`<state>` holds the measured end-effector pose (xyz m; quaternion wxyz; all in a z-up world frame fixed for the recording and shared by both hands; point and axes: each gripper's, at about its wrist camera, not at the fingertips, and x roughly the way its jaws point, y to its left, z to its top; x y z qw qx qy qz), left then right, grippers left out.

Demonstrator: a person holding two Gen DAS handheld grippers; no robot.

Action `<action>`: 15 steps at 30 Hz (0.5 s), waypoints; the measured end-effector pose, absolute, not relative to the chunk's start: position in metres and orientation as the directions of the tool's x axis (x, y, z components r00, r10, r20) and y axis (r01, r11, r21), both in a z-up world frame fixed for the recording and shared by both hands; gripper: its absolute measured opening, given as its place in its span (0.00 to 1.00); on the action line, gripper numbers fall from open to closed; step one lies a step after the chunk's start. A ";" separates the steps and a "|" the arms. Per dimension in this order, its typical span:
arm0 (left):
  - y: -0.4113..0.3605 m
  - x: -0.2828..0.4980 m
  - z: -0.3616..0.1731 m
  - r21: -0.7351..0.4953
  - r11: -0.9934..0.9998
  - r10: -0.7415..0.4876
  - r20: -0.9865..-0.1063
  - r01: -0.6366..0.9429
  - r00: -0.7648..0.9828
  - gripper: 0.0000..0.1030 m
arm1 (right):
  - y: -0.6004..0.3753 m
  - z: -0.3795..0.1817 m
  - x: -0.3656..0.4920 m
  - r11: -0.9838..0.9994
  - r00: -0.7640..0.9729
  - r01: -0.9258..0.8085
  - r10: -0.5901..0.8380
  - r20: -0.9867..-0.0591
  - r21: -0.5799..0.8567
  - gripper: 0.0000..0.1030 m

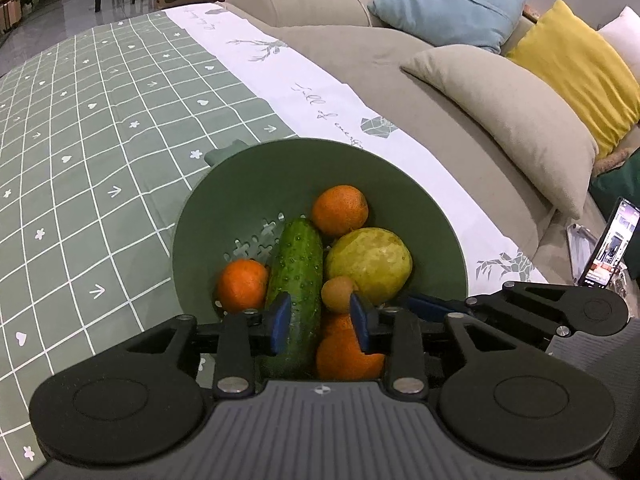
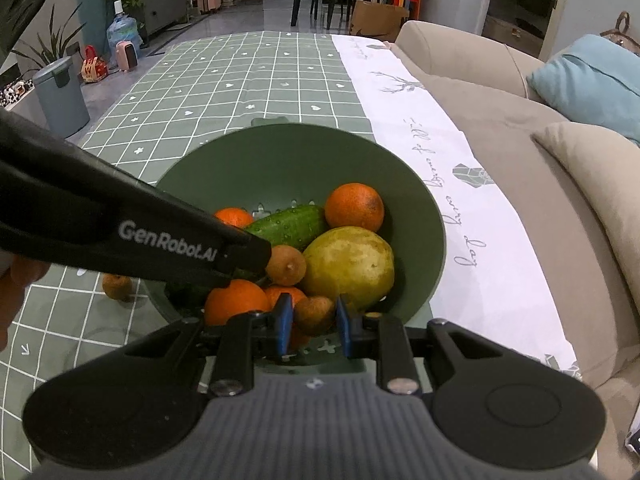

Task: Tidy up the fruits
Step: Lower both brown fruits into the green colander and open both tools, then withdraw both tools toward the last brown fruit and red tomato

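Green plastic bowl [image 2: 416, 216], perforated at the bottom, sits on the checked cloth [image 2: 256, 76] of the worktop, near the edge that faces the sofa [image 2: 500, 128].

Contents: a cucumber [image 1: 298, 276] lying lengthwise, four oranges [image 2: 354, 208] around it, and a large yellow-green fruit [image 1: 368, 264] on the sofa side.

Your left gripper [image 1: 320, 322] points down into the bowl. Its fingers [image 1: 280, 322] stand apart, with the near end of the cucumber between them. One blue pad is right against the cucumber's side; the other is beside an orange and clear of the cucumber. There is no grip.

Your right gripper [image 2: 314, 322] is over the near rim of the bowl. Its fingers [image 2: 285, 322] are clamped on a brown fruit [image 2: 314, 314], which is small and round, with a pad on each flank. You hold it just above the bowl's bottom, beside the yellow-green fruit.

A second brown fruit [image 2: 286, 266] rests in the bowl between the cucumber and the yellow-green fruit, just at the left gripper's tip.

A third brown fruit [image 2: 117, 286] lies on the cloth outside the bowl, near its wall.
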<state>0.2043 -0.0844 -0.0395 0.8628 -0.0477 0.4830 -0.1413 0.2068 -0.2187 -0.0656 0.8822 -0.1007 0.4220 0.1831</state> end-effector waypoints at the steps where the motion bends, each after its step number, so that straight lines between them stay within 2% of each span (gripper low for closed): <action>1: -0.083 0.203 -0.038 -0.220 0.955 -0.291 -0.817 0.198 0.497 0.40 | -0.219 -0.064 0.206 0.913 0.580 -0.408 0.238 -0.779 -0.025 0.19; 5: -0.077 0.195 -0.025 -0.223 0.955 -0.294 -0.799 0.194 0.525 0.43 | -0.217 -0.055 0.199 0.914 0.598 -0.405 0.234 -0.767 -0.037 0.22; 7: -0.074 0.188 -0.017 -0.219 0.957 -0.290 -0.787 0.193 0.545 0.44 | -0.218 -0.049 0.195 0.918 0.616 -0.394 0.232 -0.753 -0.040 0.37; 15: -0.057 0.151 0.004 -0.180 0.963 -0.266 -0.757 0.200 0.597 0.48 | -0.218 -0.025 0.165 0.939 0.668 -0.345 0.239 -0.705 -0.009 0.46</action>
